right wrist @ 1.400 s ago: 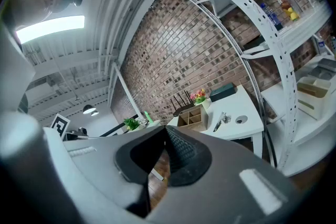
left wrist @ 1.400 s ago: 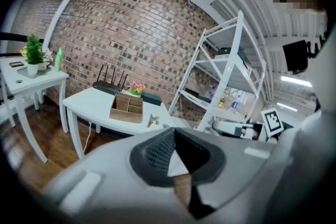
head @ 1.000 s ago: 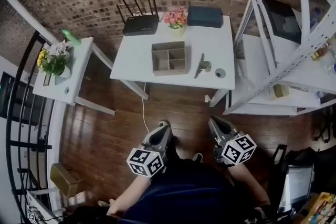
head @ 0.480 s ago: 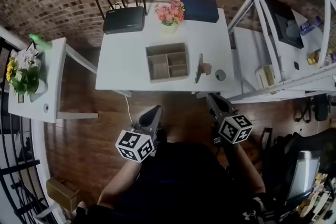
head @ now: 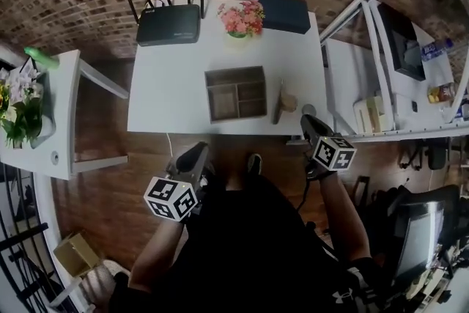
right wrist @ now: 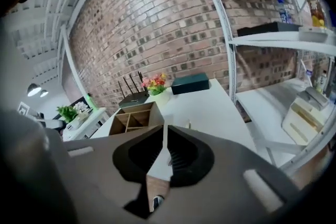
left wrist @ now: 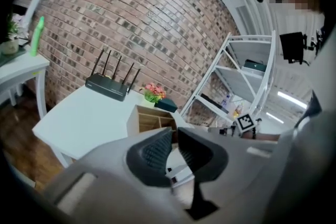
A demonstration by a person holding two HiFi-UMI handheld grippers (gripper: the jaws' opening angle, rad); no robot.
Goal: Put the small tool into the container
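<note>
Wears dark, seemingly black, short-sleeved top (head: pixel 249 245), white logo (head: pixel 337 295) lower right. Grey left gripper (head: pixel 196 150) and right gripper (head: pixel 308 119): black ribbed pads (left wrist: pixel 152 157), white cubes (head: pixel 171 198) with black markers; right jaws opening, empty.

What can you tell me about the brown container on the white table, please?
The container is a low, open-topped rectangular box, brown, looking like wood or cardboard. Inner walls divide it into several compartments, all apparently empty. It sits flat near the front edge of the white table, about the middle. Nothing touches it but the tabletop: the small tool lies just to its right, apart from it.
</note>
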